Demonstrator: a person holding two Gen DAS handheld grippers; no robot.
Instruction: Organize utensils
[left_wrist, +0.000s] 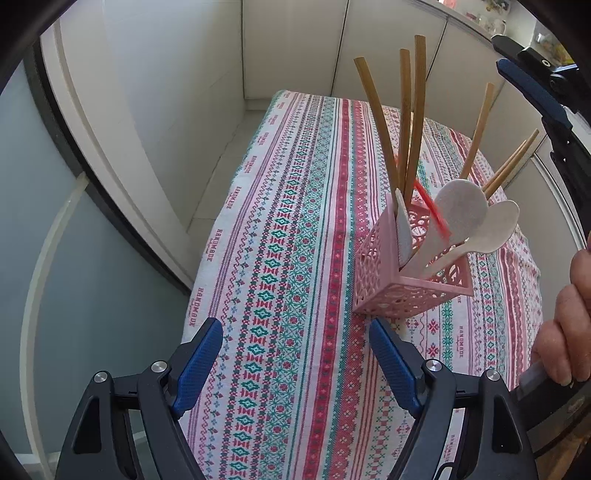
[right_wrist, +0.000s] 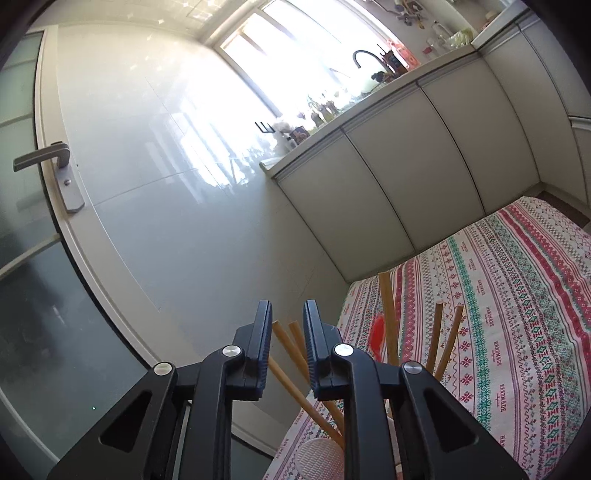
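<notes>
A pink lattice utensil holder (left_wrist: 402, 275) stands on the patterned tablecloth (left_wrist: 295, 258). It holds several wooden handles (left_wrist: 413, 122), chopsticks (left_wrist: 511, 168), white spoons (left_wrist: 465, 214) and a red piece (left_wrist: 430, 206). My left gripper (left_wrist: 295, 354) is open and empty, low over the cloth, just in front of the holder. My right gripper (right_wrist: 286, 317) hovers above the holder with its jaws narrowly apart and nothing between them. Chopsticks (right_wrist: 291, 373) and wooden handles (right_wrist: 389, 317) stick up just below it. Its blue finger (left_wrist: 532, 92) shows at the upper right of the left wrist view.
The table is ringed by white cabinet doors (right_wrist: 406, 184) and a glossy white wall (right_wrist: 166, 166). A door with a lever handle (right_wrist: 44, 157) is at left. A worktop with a tap (right_wrist: 365, 57) and clutter runs under the window. A hand (left_wrist: 569, 317) grips the right handle.
</notes>
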